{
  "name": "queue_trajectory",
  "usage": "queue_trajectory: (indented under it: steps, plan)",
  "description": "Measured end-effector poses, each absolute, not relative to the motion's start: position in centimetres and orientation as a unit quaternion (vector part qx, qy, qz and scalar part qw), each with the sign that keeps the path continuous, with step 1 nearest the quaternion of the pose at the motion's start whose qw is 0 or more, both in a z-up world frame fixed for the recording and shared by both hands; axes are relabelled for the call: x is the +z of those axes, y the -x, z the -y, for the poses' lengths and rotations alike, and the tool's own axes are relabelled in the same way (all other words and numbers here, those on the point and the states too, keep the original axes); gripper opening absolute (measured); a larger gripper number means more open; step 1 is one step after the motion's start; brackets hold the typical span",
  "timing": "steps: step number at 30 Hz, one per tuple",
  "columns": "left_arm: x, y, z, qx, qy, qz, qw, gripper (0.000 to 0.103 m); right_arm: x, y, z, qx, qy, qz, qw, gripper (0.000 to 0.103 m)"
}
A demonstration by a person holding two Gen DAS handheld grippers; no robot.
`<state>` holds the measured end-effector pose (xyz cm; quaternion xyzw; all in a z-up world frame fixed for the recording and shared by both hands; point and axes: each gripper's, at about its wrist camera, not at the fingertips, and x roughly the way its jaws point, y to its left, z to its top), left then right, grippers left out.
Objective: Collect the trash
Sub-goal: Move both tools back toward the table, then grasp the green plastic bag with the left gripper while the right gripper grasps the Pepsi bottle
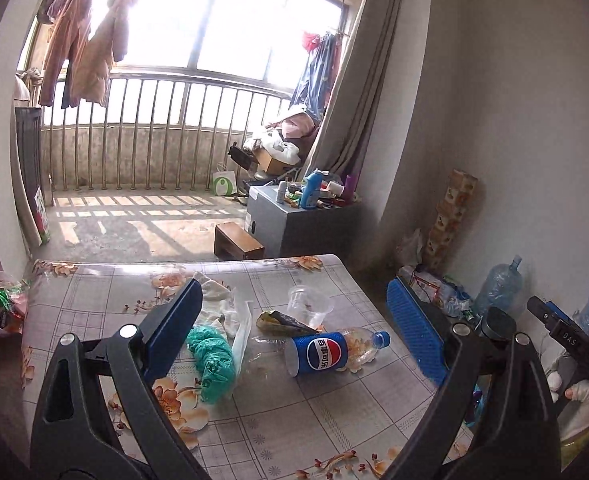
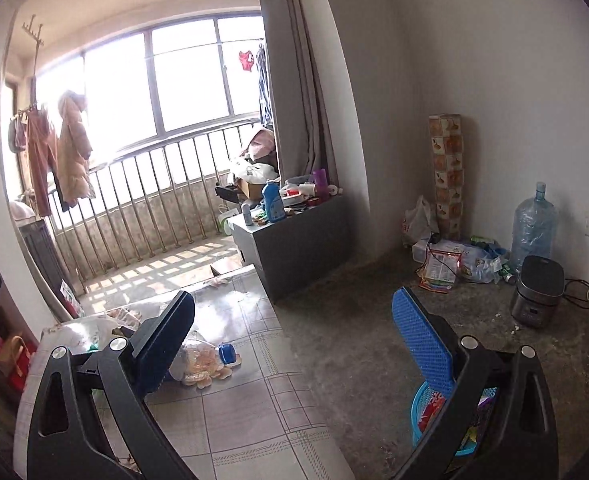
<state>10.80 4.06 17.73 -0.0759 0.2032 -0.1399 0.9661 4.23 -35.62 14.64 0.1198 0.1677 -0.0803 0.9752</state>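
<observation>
On the flowered table lies an empty Pepsi bottle on its side, cap to the right. Behind it are a clear plastic cup and a crumpled snack wrapper. A green plastic bag, a clear bag and a white rag lie to the left. My left gripper hangs open above this litter, holding nothing. My right gripper is open and empty over the table's right edge; the bottle shows behind its left finger. A blue basket with scraps stands on the floor below the right finger.
A grey cabinet crowded with bottles stands beyond the table, a wooden stool in front of it. By the right wall are a water jug, a rice cooker and bags. A full plastic bag sits at the table's left.
</observation>
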Motion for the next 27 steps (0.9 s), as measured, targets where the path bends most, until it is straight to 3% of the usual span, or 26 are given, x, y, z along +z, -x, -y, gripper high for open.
queue_trajectory:
  steps: [9,18,27]
  plan:
    - [15.7,-12.6,-8.4,-0.091,0.105,-0.221,0.965,0.089,12.9,-9.6,32.4,0.044,-0.157,-0.225,0.961,0.096]
    - [8.8,-22.1,-13.5,-0.098,0.169,-0.303,0.933,0.089,9.2,-22.6,27.2,0.144,-0.215,-0.335,0.906,0.092]
    - [-0.7,-35.3,-13.5,-0.112,0.166,-0.424,0.883,0.047,2.1,-35.9,23.5,0.159,-0.223,-0.449,0.851,0.079]
